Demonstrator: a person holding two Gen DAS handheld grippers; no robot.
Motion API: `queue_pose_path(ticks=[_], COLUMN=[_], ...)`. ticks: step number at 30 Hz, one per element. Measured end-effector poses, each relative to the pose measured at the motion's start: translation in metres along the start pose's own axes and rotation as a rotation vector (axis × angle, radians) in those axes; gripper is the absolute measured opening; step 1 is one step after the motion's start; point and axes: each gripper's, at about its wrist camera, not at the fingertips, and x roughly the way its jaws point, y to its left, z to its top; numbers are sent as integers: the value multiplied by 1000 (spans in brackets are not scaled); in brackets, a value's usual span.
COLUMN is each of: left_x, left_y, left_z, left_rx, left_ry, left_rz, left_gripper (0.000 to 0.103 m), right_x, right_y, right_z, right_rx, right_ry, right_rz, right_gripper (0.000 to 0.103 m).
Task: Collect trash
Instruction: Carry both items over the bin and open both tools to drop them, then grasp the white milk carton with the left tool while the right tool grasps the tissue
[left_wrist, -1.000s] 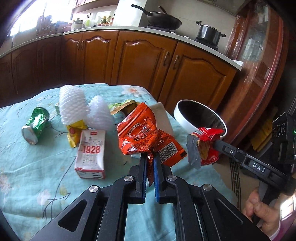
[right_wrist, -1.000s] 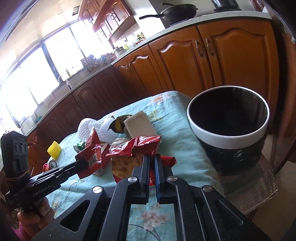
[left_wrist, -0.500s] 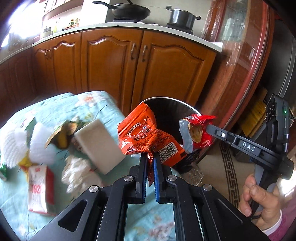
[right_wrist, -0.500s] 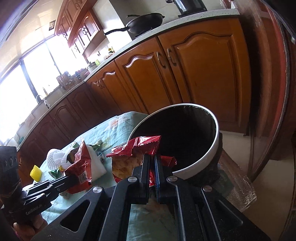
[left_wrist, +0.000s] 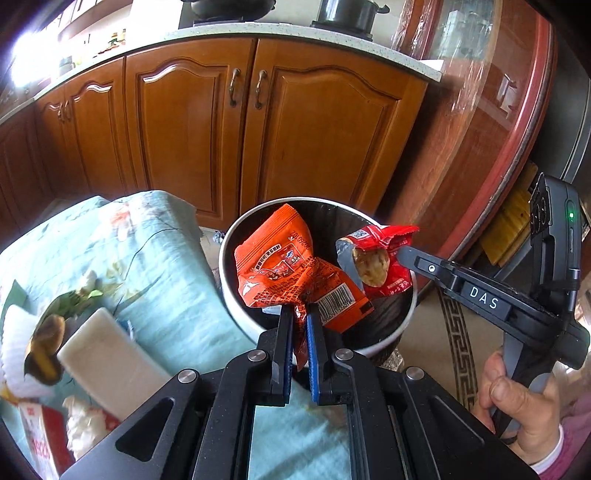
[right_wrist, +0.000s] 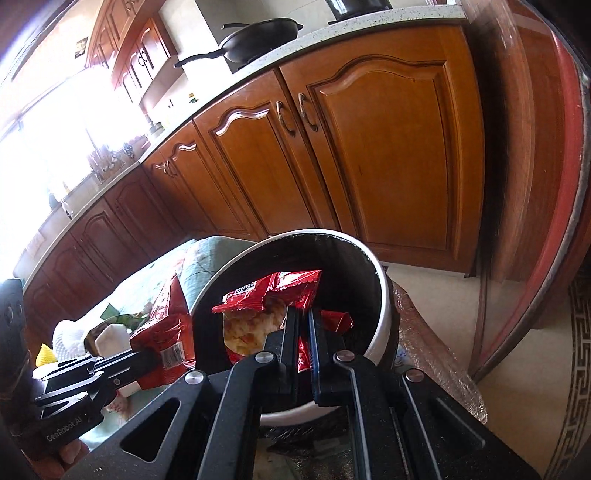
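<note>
My left gripper (left_wrist: 300, 310) is shut on a crumpled orange snack bag (left_wrist: 284, 269), which hangs over the mouth of a round bin with a white rim (left_wrist: 227, 291) and dark inside. My right gripper (right_wrist: 303, 314) is shut on a red snack bag (right_wrist: 273, 291) with chips showing, also above the bin (right_wrist: 382, 314). In the left wrist view the right gripper (left_wrist: 400, 254) comes in from the right with the red bag (left_wrist: 380, 258). In the right wrist view the left gripper (right_wrist: 146, 356) holds the orange bag (right_wrist: 166, 332) at the bin's left rim.
The table with a teal flowered cloth (left_wrist: 166, 266) lies left of the bin and holds a white foam block (left_wrist: 107, 354), foam fruit netting (left_wrist: 11, 343), a wrapper, crumpled tissue (left_wrist: 83, 424) and a red-and-white carton (left_wrist: 40, 439). Wooden cabinets (left_wrist: 258, 129) stand behind. A hand (left_wrist: 524, 410) grips the right tool.
Both grippers have swung to the right, off the table and over the bin, with their snack bags still clamped. The bin has grown larger and sits directly under both bags.
</note>
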Motion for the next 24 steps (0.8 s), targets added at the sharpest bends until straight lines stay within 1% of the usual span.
queue_pose_path(ticks=[7,9,10,11,12,13,14,15,16,18,19,20,21,23,24], left_x=[25,32,33,33,32,31,27,24,20,10,5,-1,-9,-22,-28], left_y=[-16,-17,-16,-16,-16,-17,-18,-18,-16,-11,-10,-7,-7,-2,-2], left_z=[16,18,17,16,15,15,13,10,7,-5,-8,-14,-20,-31,-37], left_rx=[8,1,-7,-12,-16,-20,-23,-27,-32,-44,-50,-56,-63,-73,-76], left_ry=[35,53,55,54,48,40,33,25,17,0,-8,-19,-32,-55,-64], left_rz=[3,6,14,18,19,20,24,26,23,17,18,18,20,29,36], left_gripper=[7,18,22,33,42,44,49,52,53,55,56,60,63,63,64], right_x=[18,22,24,26,26,26,24,22,19,15,12,9,6,-1,-3], right_y=[-11,-12,-13,-14,-15,-16,-16,-16,-17,-17,-17,-16,-14,-9,-6], right_z=[6,7,7,8,9,9,8,7,7,5,4,3,2,-3,-5], right_rx=[11,10,9,11,14,18,22,27,33,46,53,57,58,62,65], right_ry=[38,51,53,56,59,56,50,41,32,19,11,3,-4,-13,-14], right_rz=[-11,-11,-13,-12,-10,-6,-7,-13,-10,-2,6,12,17,31,39], right_gripper=[6,10,10,15,21,36,48,51,56,58,62,67,70,79,81])
